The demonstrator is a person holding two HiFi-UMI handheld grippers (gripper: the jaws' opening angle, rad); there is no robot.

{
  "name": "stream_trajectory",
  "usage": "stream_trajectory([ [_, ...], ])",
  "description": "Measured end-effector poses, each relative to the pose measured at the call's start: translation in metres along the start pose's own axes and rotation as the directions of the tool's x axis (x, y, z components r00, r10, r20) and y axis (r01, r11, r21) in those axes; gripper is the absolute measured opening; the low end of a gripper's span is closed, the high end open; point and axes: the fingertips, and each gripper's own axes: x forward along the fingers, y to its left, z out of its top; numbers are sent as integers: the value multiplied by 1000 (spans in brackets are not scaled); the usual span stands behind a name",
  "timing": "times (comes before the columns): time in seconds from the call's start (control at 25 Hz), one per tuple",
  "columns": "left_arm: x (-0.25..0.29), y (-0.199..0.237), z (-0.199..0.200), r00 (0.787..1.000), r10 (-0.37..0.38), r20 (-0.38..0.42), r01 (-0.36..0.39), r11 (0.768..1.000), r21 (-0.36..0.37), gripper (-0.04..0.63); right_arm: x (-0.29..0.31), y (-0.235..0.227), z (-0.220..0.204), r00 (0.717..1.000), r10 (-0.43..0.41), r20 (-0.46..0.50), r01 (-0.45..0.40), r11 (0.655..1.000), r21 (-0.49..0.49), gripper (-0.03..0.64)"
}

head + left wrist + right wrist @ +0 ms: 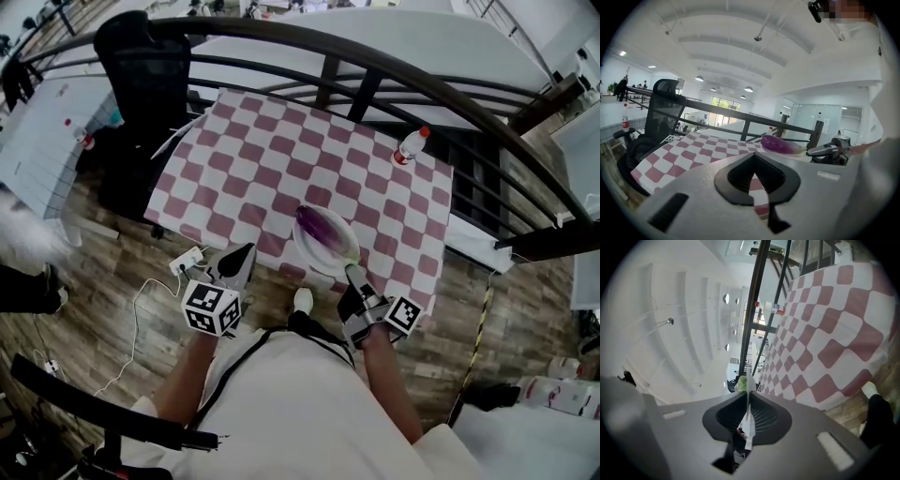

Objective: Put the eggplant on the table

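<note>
Right gripper [352, 275], arm outstretched, clamps rim of plate [306, 255] bearing eggplant [317, 230].

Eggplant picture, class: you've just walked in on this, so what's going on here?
A person stands at a table covered with a checked cloth. The right hand-held gripper is shut on the rim of a white plate that carries the purple eggplant, at the table's near edge. The left hand-held gripper is shut on nothing, just off that edge. The eggplant lies on the plate, not yet on the table itself.
</note>
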Motion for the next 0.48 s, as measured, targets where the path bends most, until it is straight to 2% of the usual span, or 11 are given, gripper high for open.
stream_trajectory([
  [0.48, 50, -6, 15, 992, 127, 16, -126, 992, -16, 6, 37, -29, 74, 992, 14, -127, -16, 1000, -16, 32],
])
